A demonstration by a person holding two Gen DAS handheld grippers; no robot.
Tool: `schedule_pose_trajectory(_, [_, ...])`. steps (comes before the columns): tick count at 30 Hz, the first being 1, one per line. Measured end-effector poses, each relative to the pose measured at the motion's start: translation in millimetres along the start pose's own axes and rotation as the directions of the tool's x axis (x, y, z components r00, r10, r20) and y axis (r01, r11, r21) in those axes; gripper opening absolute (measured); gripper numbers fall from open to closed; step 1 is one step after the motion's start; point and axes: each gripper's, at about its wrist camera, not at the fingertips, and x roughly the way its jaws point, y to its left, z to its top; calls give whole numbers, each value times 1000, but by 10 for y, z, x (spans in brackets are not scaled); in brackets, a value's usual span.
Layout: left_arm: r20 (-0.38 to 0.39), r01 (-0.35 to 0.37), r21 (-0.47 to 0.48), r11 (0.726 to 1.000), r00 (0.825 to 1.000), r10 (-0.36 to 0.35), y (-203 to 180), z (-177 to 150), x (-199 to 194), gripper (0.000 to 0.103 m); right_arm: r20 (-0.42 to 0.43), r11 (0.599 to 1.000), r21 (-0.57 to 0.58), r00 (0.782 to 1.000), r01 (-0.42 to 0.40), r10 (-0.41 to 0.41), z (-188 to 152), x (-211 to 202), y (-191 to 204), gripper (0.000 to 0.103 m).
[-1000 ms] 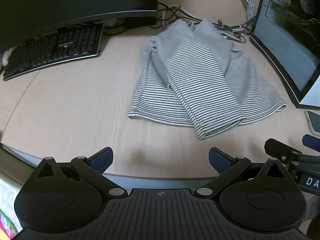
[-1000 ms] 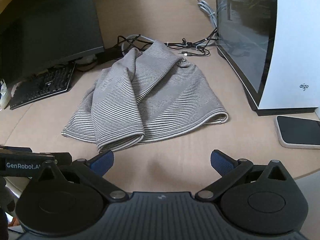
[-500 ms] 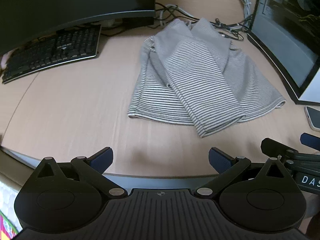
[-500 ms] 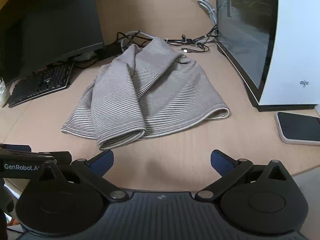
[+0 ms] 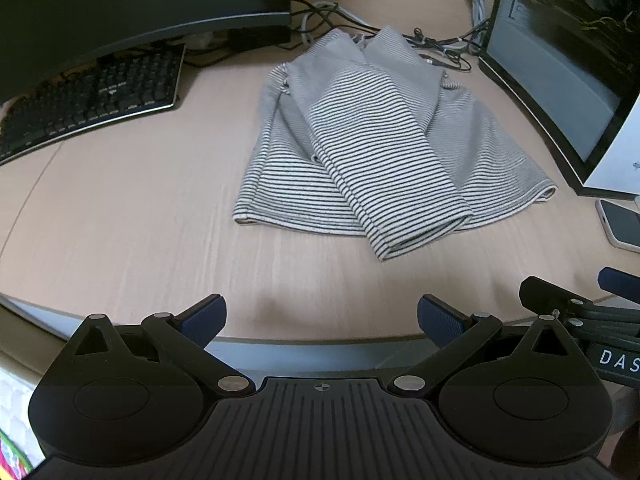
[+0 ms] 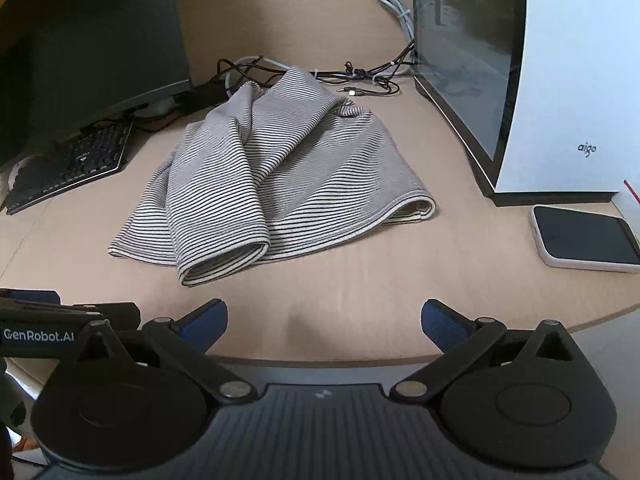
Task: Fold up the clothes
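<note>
My left gripper (image 5: 320, 316) hangs over the near edge of the desk (image 5: 120, 216) with its two blue-padded fingers spread wide, gripping nothing. My right gripper (image 6: 324, 318) is beside it at the same edge, also spread wide and empty; in the left wrist view its fingers (image 5: 556, 296) poke in from the right side. Beyond both grippers, well apart from them, the striped garment (image 5: 372, 152) lies in the middle of the pale wooden desk. It is grey and white with thin dark stripes, partly folded: a long narrow panel is laid lengthwise over the wider body, and its doubled end (image 6: 224, 264) points toward me, past the hem of the layer beneath. To the left of the garment sits a black keyboard (image 5: 88, 100), with a dark monitor (image 5: 132, 4) just behind the keyboard. To the right of the garment stands a white computer case (image 6: 560, 80) with a glass side panel. A phone (image 6: 584, 238) in a pale cover lies flat on the desk, near the front corner of the case. Behind the garment, a tangle of cables (image 6: 360, 80) runs across the desk; the garment's far end is next to them.
</note>
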Motion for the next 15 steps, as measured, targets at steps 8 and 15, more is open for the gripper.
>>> schedule_pose_trajectory(8, [2,-2,-6,1000,1000,2,2,-5,-7,103,4,1000,8,1000,2,-3,-1,-11,-23,103])
schedule_pose_trajectory(15, [-1,-4,-11,1000,1000,4,0,-10,-11,103,2,1000,9,1000,1,-1,12,-9,-33,103])
